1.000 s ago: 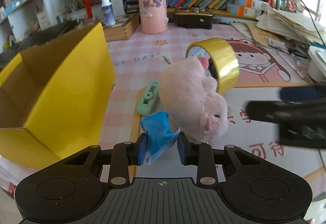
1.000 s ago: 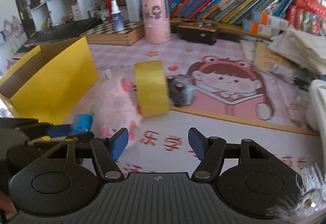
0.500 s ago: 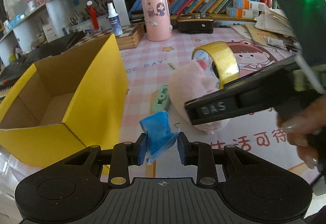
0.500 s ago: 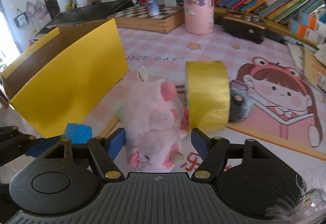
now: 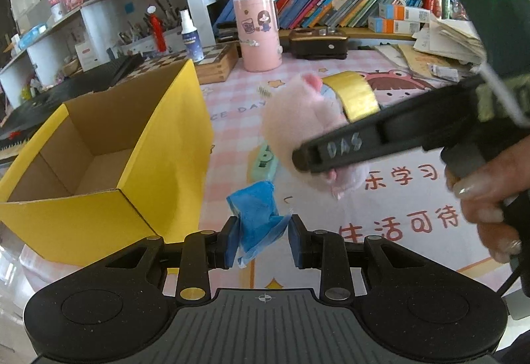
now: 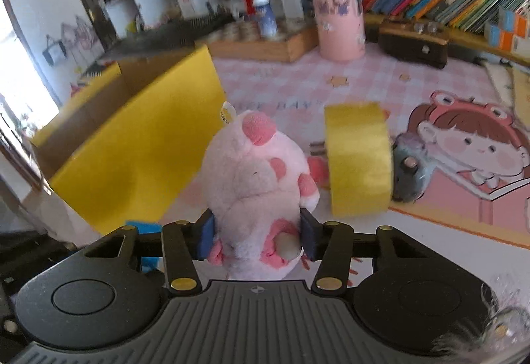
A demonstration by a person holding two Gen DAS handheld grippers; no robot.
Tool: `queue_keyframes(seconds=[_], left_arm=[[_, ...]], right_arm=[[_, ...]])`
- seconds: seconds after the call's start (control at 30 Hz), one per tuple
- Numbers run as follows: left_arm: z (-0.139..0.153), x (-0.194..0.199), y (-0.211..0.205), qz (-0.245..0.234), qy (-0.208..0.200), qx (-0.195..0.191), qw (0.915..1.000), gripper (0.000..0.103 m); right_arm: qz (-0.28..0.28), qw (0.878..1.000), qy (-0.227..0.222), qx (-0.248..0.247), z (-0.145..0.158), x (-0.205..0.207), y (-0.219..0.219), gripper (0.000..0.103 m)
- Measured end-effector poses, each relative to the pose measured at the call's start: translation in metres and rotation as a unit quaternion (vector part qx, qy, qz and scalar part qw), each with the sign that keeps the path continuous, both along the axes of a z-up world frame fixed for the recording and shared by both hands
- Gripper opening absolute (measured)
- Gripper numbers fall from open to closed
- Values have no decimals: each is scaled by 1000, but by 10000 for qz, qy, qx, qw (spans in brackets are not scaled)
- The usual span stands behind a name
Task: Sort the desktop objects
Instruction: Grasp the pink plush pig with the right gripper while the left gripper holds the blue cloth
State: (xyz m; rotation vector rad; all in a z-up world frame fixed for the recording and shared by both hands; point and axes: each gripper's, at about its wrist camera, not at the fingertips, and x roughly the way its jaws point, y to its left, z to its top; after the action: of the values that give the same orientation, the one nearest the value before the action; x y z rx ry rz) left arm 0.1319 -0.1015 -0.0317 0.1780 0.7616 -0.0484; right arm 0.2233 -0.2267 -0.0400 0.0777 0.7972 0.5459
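My left gripper (image 5: 263, 239) is shut on a crumpled blue packet (image 5: 256, 218), held above the mat next to the open yellow cardboard box (image 5: 109, 145). My right gripper (image 6: 257, 236) is shut on the pink plush pig (image 6: 255, 171); in the left wrist view the pig (image 5: 298, 122) is lifted off the mat. A roll of yellow tape (image 6: 359, 161) stands on edge just right of the pig. A green stapler-like item (image 5: 265, 161) lies on the mat under the pig.
A small grey plush (image 6: 410, 171) sits behind the tape roll. A pink cylinder holder (image 5: 258, 32), a wooden chessboard box (image 6: 265, 42) and a dark case (image 5: 318, 44) stand at the back before a shelf of books. Papers pile at the right (image 5: 447, 42).
My right gripper moved left over the pink pig, closed on it and lifted it. My left gripper rose a little, still holding the blue packet.
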Motion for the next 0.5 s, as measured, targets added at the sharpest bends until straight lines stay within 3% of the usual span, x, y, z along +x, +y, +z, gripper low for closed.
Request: queue_keyframes(seconds=[0.2,0.5], left_arm=[[3,-9,-4,-156,-82,-55,9998,30],[13,-20,0,-290,-322,-177,9989,30]], right_arm=[[-633,9974,68,324,15,-15,-21,47],[-1037,9938,-184,358,30,-51,-39,47]])
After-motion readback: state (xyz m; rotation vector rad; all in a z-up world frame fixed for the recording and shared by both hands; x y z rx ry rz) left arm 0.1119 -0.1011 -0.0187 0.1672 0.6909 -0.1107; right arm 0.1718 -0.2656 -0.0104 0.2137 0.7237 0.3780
